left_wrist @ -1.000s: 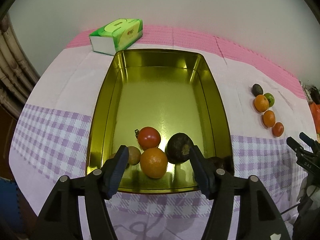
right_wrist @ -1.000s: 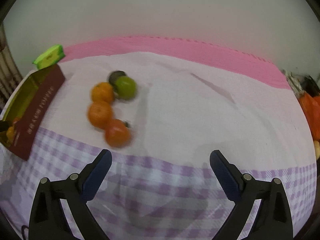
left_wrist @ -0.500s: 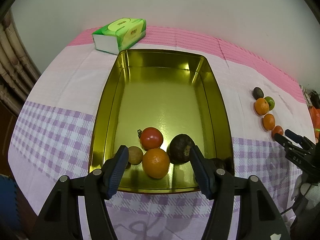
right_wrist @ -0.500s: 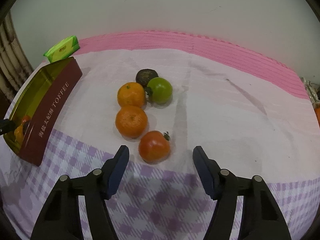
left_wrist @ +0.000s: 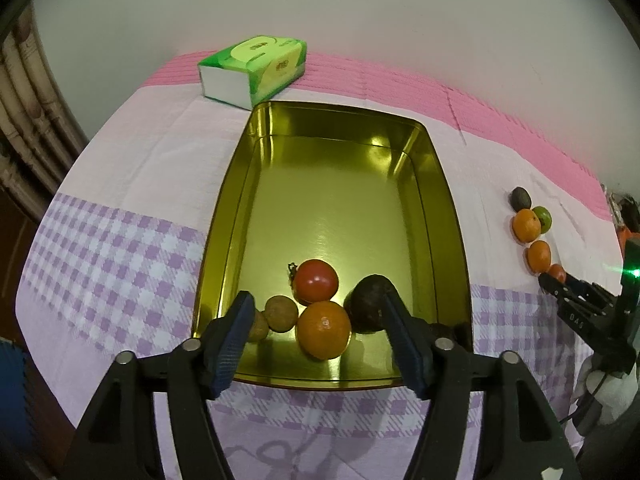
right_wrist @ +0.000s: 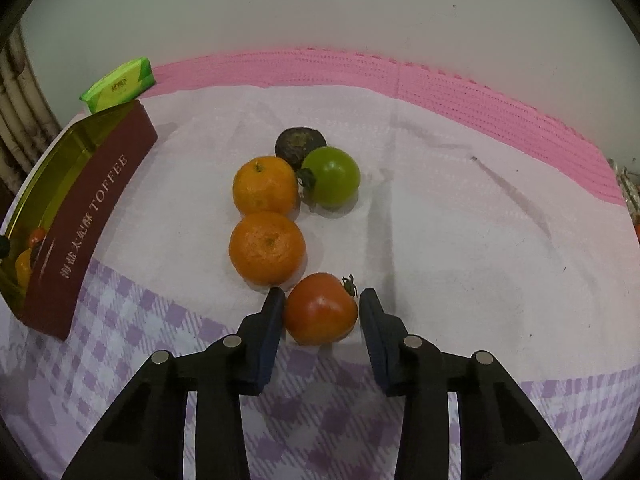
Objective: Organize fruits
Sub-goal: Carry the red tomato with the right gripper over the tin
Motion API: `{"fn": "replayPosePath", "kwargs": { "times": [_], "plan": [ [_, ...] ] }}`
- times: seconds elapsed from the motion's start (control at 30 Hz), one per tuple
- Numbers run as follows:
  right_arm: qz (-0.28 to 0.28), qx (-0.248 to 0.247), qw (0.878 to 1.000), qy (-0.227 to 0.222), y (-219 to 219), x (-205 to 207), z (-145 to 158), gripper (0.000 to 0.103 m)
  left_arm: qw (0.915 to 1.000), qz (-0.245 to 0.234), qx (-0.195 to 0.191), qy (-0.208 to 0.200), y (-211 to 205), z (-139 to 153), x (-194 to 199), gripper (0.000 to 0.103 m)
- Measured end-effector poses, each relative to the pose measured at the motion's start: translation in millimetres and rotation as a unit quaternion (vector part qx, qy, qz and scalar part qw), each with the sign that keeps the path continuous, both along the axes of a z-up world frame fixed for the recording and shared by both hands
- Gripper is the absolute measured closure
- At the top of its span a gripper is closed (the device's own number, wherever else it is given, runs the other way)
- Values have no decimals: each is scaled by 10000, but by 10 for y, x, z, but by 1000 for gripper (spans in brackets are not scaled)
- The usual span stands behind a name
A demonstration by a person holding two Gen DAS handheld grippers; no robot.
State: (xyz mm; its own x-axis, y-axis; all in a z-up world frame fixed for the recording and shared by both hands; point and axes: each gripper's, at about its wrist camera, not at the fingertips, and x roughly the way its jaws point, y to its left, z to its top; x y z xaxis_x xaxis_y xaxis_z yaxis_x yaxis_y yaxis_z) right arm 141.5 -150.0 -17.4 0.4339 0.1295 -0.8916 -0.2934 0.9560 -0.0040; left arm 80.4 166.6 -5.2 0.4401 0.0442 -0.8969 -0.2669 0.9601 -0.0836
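Our right claw (right_wrist: pixel 322 312) brackets the red tomato (right_wrist: pixel 320 309) on the cloth, fingers beside it, not yet clenched. Our left claw (left_wrist: pixel 320 332) hangs released over the tin (left_wrist: pixel 448 216), far left.

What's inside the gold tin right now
In the gold tin: a red tomato, an orange, a dark fruit and a small brown fruit. The left gripper's fingers cover parts of the near corners.
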Motion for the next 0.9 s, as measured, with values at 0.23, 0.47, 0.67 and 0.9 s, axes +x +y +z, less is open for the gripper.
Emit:
{"fn": "replayPosePath", "kwargs": {
  "times": [0.23,0.47,0.67,0.9],
  "plan": [
    [-34,66,10000,28,-21,-62,66,67,9997,213,-88,-14,129,32,-4,25],
    [252,392,9988,-175,174,-177,411,67,9984,528,-183,-52,337,88,-56,14],
    [920,698,9929,-288,747,-277,678,67,9955,906,-234,-144,599,160,-187,13],
    [1703,870,9813,-203,1468,-432,725,67,9880,1508,-255,-219,968,218,-445,13]
  ]
}}
